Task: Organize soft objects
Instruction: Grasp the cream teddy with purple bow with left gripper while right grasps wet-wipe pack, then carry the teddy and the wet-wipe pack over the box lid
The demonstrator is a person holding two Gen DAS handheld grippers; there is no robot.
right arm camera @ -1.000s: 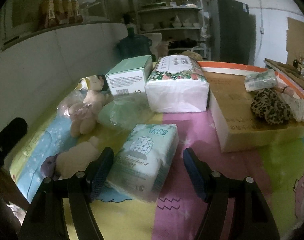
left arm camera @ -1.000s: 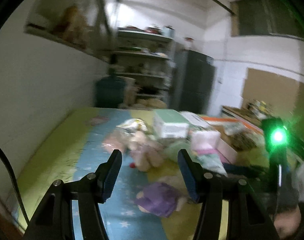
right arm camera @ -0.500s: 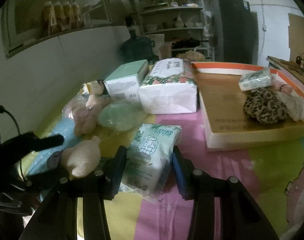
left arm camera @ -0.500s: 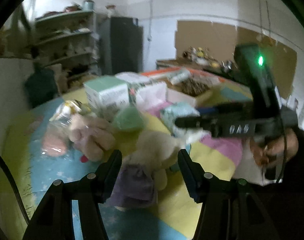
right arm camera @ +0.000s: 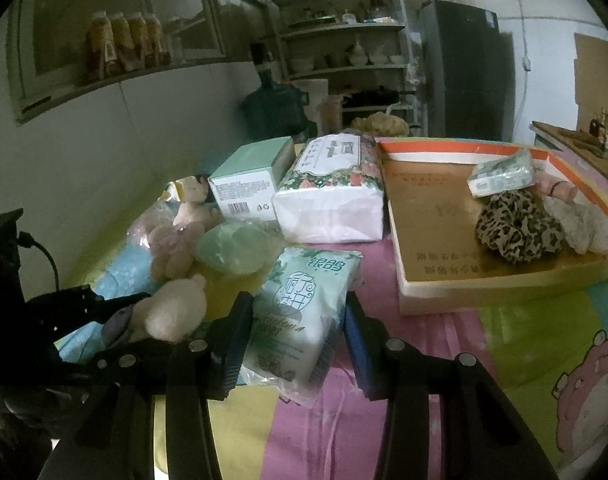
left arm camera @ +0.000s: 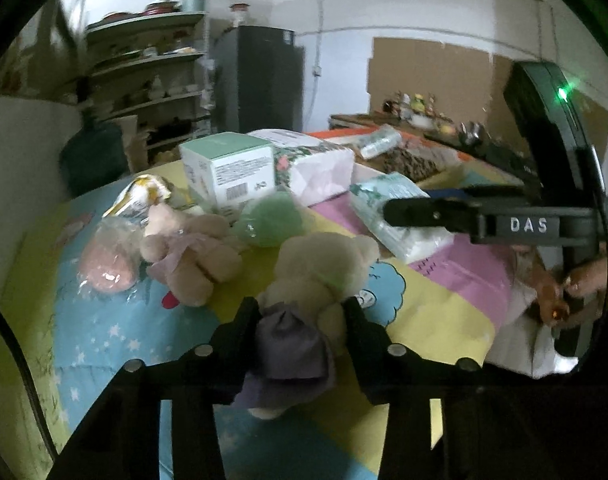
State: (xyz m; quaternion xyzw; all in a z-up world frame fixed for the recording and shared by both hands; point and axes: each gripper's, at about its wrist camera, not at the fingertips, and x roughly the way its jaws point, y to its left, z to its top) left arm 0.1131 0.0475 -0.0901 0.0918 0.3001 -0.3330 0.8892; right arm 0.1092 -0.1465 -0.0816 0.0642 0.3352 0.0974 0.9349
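Note:
My left gripper is shut on a cream teddy bear in a purple dress, which also shows in the right wrist view. My right gripper is shut on a pale green tissue pack, also visible in the left wrist view. Both objects sit low over the colourful play mat. An open cardboard tray at the right holds a leopard scrunchie, a small tissue pack and a pale cloth.
On the mat behind lie a second teddy bear, a pink item in plastic, a green sponge in plastic, a mint box and a large floral tissue pack. A wall runs along the left.
My left gripper swung right, came down over the purple-dressed bear and closed on it. My right gripper moved forward and closed on the green tissue pack.

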